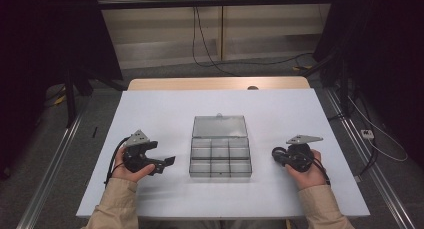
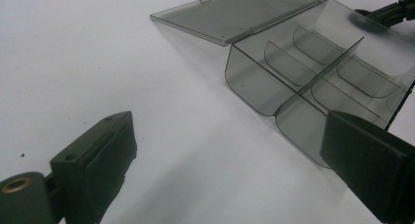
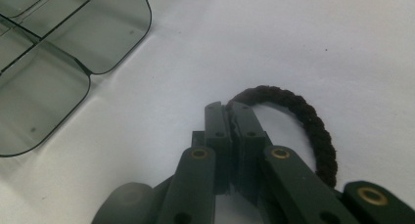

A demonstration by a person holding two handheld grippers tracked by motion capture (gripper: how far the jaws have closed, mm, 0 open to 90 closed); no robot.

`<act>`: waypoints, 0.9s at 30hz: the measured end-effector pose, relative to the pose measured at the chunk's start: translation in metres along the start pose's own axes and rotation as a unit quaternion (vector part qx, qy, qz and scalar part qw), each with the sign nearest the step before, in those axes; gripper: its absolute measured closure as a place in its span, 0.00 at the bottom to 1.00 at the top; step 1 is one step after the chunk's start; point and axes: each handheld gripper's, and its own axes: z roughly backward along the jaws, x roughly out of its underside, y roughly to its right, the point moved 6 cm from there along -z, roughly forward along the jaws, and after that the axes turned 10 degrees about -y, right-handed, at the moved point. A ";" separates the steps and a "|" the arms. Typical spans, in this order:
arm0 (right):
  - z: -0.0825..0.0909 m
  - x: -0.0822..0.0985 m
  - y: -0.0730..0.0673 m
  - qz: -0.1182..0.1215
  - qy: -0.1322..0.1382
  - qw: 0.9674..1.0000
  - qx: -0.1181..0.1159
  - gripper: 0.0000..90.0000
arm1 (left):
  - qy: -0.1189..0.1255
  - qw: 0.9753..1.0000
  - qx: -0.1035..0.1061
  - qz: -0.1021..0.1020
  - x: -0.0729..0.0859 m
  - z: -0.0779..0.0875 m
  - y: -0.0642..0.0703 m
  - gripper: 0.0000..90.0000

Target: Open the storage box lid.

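White and bare but for a few things, the table [image 1: 150, 109] stands in a dim room with dark curtains at both sides and cables trailing over the grey floor behind it.

Nearest the camera in the high view, two sleeved forearms come in from the bottom edge. The left hand [image 1: 127, 170] holds the left tongs [image 1: 169, 162] low over the table, pointing toward the middle; in the left gripper view the jaws stand wide apart with nothing but white surface between them. The right hand [image 1: 309, 173] holds the right tongs [image 1: 276, 153] at the other side, also pointing inward. In the right gripper view those jaws are pressed together on a dark brown hair tie [image 3: 308, 123], pinching one end of its loop at the tips while the rest curves away to the right and lies on the table.

Between the two tongs sits a smoke-grey plastic organizer box [image 1: 220, 159], divided into small compartments, all of which look empty. Its lid [image 1: 220, 126] lies folded flat open on the far side. The hair tie is just beside the box's right end, apart from it.

Farther back, the table's wooden edge [image 1: 215, 83] shows, and beyond it a pale wall panel.
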 end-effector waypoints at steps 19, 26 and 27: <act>0.021 -0.021 -0.032 0.022 0.049 0.996 -0.070 0.97 | -0.004 1.000 0.004 -0.009 0.004 0.002 0.002 0.07; 0.027 -0.027 -0.039 0.028 0.060 0.994 -0.084 0.97 | 0.000 1.000 0.005 -0.010 0.005 0.002 0.001 0.07; 0.028 -0.027 -0.039 0.028 0.060 0.994 -0.085 0.97 | -0.001 1.000 0.006 -0.009 0.005 0.003 0.002 0.07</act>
